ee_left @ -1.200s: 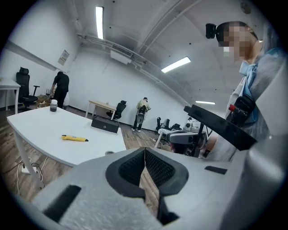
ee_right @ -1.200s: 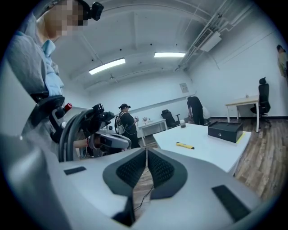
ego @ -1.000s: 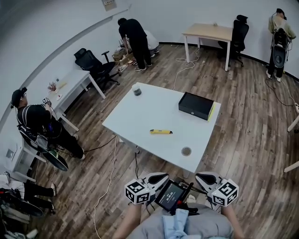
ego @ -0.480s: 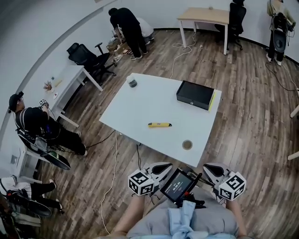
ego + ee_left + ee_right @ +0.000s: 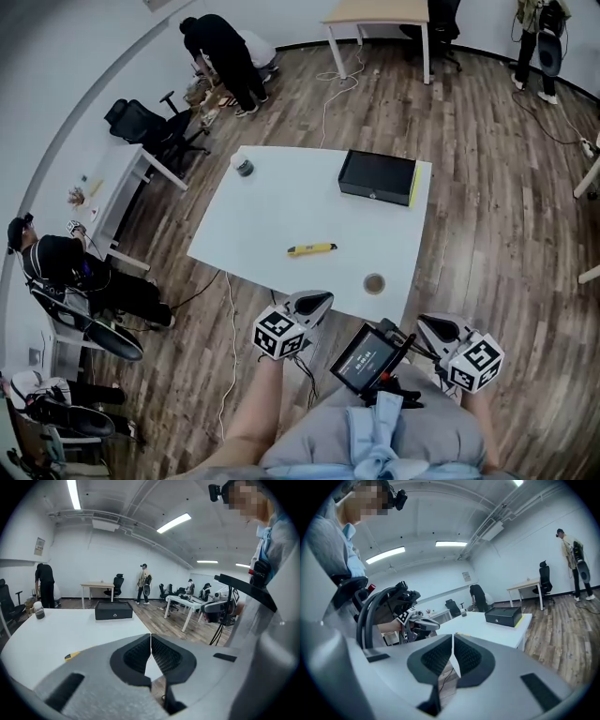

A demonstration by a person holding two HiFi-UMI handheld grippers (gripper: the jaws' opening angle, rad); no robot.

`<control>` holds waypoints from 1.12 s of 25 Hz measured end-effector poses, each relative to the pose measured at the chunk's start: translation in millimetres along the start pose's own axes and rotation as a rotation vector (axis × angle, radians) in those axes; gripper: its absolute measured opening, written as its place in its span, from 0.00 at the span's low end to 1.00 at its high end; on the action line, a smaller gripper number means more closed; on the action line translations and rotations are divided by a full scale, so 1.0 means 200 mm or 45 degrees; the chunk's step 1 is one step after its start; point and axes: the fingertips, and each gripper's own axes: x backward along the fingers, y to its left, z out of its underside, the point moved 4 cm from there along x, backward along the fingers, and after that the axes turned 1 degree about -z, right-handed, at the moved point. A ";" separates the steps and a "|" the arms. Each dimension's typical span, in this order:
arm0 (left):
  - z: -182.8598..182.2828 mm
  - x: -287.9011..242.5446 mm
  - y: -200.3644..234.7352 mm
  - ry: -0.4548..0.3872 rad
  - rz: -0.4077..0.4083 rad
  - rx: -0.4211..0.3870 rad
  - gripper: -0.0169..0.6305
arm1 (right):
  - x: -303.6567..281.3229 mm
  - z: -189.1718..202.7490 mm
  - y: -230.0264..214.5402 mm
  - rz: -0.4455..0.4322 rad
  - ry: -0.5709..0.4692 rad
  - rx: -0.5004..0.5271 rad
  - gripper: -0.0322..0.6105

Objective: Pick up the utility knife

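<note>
The white table (image 5: 281, 202) fills the middle of the head view, and the utility knife (image 5: 311, 249) lies flat near its centre, a little toward the near edge. The knife is a slim yellow bar with a dark tip, its long axis running from 9 to 3 o'clock. From the knife, a black box (image 5: 376, 177) with a yellow side sits at 1 o'clock, well apart. The left gripper (image 5: 322, 299) hangs at 6 o'clock, at the table's near edge, with bare tabletop between it and the knife. The right gripper (image 5: 424, 324) is at 5 o'clock, off the table. Both are clenched on nothing, their pads together. A dark jar (image 5: 244, 167) stands at 10 o'clock by the far corner, and a small round thing (image 5: 374, 283) rests at 4 o'clock, between the knife and the right gripper.
</note>
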 end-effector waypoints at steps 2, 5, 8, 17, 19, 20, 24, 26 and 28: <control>-0.01 -0.03 0.05 0.021 0.008 -0.036 0.05 | 0.00 -0.01 -0.01 0.027 -0.009 -0.002 0.10; -0.03 -0.07 0.11 0.050 0.016 -0.079 0.05 | 0.00 -0.04 -0.03 0.062 -0.024 -0.001 0.10; -0.06 -0.11 0.15 0.073 0.032 -0.108 0.05 | 0.01 -0.07 -0.06 0.100 -0.036 -0.009 0.10; -0.03 -0.21 0.29 0.197 0.079 -0.182 0.06 | 0.03 -0.05 -0.09 0.180 -0.057 -0.045 0.10; -0.03 -0.22 0.31 0.222 0.084 -0.204 0.06 | 0.04 -0.03 -0.10 0.193 -0.059 -0.056 0.10; -0.03 -0.23 0.32 0.233 0.086 -0.212 0.06 | 0.04 -0.02 -0.11 0.197 -0.057 -0.062 0.10; -0.03 -0.26 0.36 0.277 0.100 -0.240 0.06 | 0.05 -0.03 -0.13 0.212 -0.056 -0.068 0.10; -0.02 -0.27 0.38 0.297 0.105 -0.254 0.06 | 0.05 -0.03 -0.13 0.219 -0.057 -0.067 0.10; -0.01 -0.28 0.42 0.317 0.100 -0.269 0.06 | 0.06 -0.03 -0.14 0.228 -0.057 -0.070 0.10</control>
